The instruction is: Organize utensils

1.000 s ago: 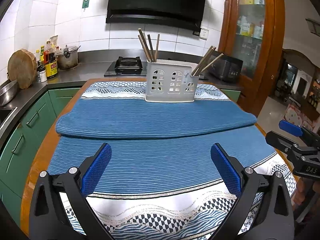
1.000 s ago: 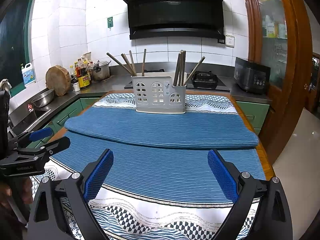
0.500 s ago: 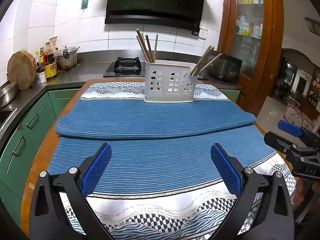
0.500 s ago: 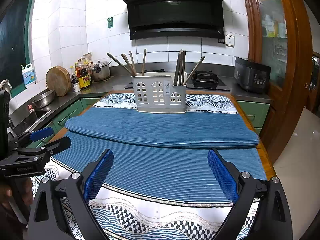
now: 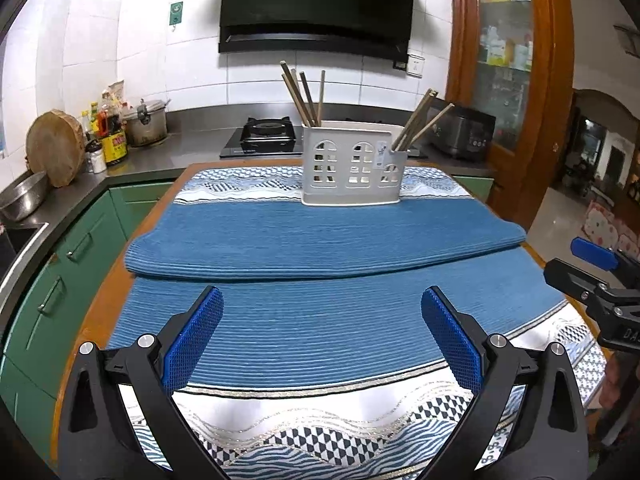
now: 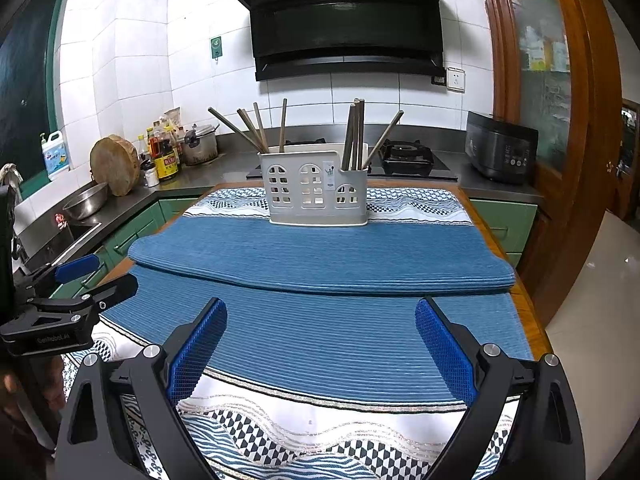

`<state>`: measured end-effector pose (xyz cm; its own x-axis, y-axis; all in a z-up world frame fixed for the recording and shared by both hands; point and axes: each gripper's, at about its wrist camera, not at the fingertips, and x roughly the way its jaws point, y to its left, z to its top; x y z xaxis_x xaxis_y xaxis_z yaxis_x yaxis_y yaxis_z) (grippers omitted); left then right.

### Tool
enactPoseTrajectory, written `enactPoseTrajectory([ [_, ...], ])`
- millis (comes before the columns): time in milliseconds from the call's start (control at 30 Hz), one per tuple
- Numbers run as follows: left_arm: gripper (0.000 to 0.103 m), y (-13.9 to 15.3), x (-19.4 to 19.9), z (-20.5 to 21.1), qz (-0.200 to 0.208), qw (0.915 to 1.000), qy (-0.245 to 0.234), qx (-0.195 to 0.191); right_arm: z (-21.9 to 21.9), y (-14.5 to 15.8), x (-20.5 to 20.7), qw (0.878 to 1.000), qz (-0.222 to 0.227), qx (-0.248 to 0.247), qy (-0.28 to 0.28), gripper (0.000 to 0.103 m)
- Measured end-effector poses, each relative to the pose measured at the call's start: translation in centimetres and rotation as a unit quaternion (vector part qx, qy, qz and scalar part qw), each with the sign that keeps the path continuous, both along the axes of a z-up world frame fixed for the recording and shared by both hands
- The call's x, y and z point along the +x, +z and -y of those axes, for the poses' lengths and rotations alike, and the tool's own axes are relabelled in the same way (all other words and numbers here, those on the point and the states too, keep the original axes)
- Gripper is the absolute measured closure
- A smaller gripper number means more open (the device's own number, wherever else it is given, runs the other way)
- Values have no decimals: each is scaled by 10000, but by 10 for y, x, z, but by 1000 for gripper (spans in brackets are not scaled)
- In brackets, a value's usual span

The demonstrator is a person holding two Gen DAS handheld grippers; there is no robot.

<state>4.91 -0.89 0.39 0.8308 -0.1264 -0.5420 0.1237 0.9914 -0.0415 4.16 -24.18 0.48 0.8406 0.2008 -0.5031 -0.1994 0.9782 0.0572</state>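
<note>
Both your tools hung over the near end of the table, and neither had anything in it. Your left gripper (image 5: 322,336) was spread wide, blue pads (image 5: 192,340) well apart with only striped cloth (image 5: 320,320) between them. Your right gripper (image 6: 320,344) matched it, jaws wide and bare above the same cloth. Up at the far end stood the white utensil holder (image 5: 350,168), upright on the patterned border of the cloth, just beyond the folded blue mat (image 5: 320,240). Chopsticks (image 5: 304,98) leaned out of its left compartment, and a second bunch (image 5: 420,124) angled out of the small right one. From the right wrist, that right-hand bunch (image 6: 358,132) stood nearly straight, one stick splayed right. Both grippers sat well apart from the holder.
</note>
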Motion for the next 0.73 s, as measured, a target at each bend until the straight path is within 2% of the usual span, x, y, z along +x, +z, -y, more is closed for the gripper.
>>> enactPoseTrajectory([
  [267,5,1,-2,-5,104,9999,126,55,2,-1,0,10000,-3,3,7,11],
  [733,5,-1,0,1,11,9999,-125,34,3,-1,1,10000,-9,17,20,11],
])
